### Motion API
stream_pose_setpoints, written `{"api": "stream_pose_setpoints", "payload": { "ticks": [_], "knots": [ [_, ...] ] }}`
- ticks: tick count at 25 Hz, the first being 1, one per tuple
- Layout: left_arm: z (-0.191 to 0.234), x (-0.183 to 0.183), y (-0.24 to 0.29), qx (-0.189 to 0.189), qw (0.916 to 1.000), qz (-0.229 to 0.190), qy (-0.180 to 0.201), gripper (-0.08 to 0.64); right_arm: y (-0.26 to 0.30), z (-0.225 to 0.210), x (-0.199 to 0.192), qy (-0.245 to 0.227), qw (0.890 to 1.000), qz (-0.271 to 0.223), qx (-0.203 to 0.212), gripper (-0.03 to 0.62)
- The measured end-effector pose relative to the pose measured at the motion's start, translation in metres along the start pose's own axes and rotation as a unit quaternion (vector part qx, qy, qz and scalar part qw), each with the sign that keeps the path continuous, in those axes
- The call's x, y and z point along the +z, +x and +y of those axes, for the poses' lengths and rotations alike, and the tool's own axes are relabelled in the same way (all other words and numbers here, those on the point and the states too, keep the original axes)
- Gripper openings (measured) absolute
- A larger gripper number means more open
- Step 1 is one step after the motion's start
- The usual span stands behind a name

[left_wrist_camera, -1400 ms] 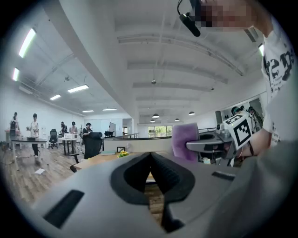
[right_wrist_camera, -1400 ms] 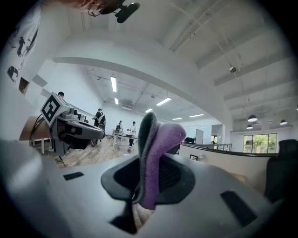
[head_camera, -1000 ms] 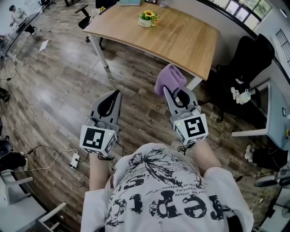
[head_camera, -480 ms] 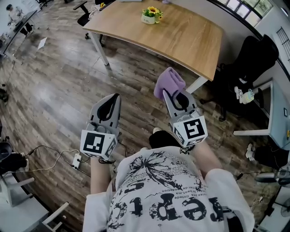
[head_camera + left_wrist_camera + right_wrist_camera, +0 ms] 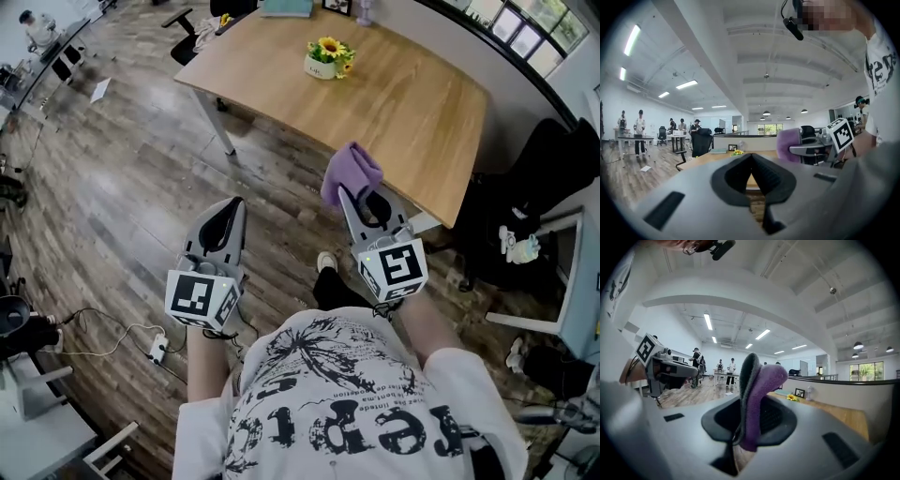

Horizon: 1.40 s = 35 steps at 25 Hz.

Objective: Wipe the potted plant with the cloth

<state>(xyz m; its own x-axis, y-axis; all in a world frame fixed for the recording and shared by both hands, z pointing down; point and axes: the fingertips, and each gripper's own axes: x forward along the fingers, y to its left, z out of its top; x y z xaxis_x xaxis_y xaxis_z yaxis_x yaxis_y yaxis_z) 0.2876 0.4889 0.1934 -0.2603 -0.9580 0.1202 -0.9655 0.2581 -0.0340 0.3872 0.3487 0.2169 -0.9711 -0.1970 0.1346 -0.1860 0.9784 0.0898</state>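
A: Purple cloth (image 5: 351, 172), where is it?
B: In the right gripper (image 5: 349, 194), jaws clamped on it, bunched above the tips.
A: Left gripper (image 5: 238, 203)?
B: Jaws together, nothing in them.
A: The plant (image 5: 328, 56)?
B: Upright on the wooden table (image 5: 412, 112), toward its far side, well ahead of both grippers.

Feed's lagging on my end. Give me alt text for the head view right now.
Seen from above, the right gripper is shut on a purple cloth and the left gripper is shut and empty, both held out over wood floor. Ahead stands a wooden table bearing a small potted plant with a yellow flower, not yet reached.
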Motion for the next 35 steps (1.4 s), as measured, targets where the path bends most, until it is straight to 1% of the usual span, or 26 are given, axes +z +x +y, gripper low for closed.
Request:
{"api": "stream_pose_setpoints", "payload": {
  "ticks": [4,8,13,17,19,21,25,28,32,35],
  "knots": [
    [0.02,0.014,0.075,0.005,1.0,-0.002,0.003,0.003,0.054,-0.065,0.007,0.004,1.0,0.001,0.003,0.069],
    [0.037,0.022,0.142,0.013,0.9999,-0.004,-0.006,0.003,0.098,-0.12,0.007,0.008,1.0,0.008,-0.001,0.07],
    [0.044,0.02,0.204,0.002,0.9999,0.008,-0.01,0.003,0.129,-0.175,-0.003,0.009,0.999,0.029,-0.013,0.072],
    [0.062,0.009,0.248,-0.009,0.9996,0.019,-0.019,0.003,0.153,-0.202,-0.018,0.015,0.998,0.047,-0.027,0.072],
    [0.07,0.004,0.272,-0.025,0.9992,0.024,-0.022,0.003,0.165,-0.215,-0.026,0.019,0.997,0.059,-0.042,0.072],
    [0.079,0.002,0.296,-0.049,0.9981,0.027,-0.023,0.003,0.18,-0.228,-0.034,0.023,0.995,0.072,-0.062,0.072],
    [0.107,0.0,0.352,-0.111,0.993,0.026,-0.031,0.003,0.214,-0.251,-0.052,0.034,0.987,0.105,-0.113,0.072],
    [0.131,-0.003,0.4,-0.153,0.9872,0.038,-0.021,0.003,0.246,-0.267,-0.063,0.052,0.979,0.128,-0.15,0.072],
    [0.159,-0.008,0.458,-0.2,0.978,0.058,-0.009,0.003,0.282,-0.288,-0.075,0.069,0.968,0.154,-0.188,0.072],
    [0.179,-0.017,0.495,-0.234,0.9689,0.079,0.0,0.003,0.303,-0.305,-0.085,0.087,0.954,0.172,-0.228,0.072]
  ]
}}
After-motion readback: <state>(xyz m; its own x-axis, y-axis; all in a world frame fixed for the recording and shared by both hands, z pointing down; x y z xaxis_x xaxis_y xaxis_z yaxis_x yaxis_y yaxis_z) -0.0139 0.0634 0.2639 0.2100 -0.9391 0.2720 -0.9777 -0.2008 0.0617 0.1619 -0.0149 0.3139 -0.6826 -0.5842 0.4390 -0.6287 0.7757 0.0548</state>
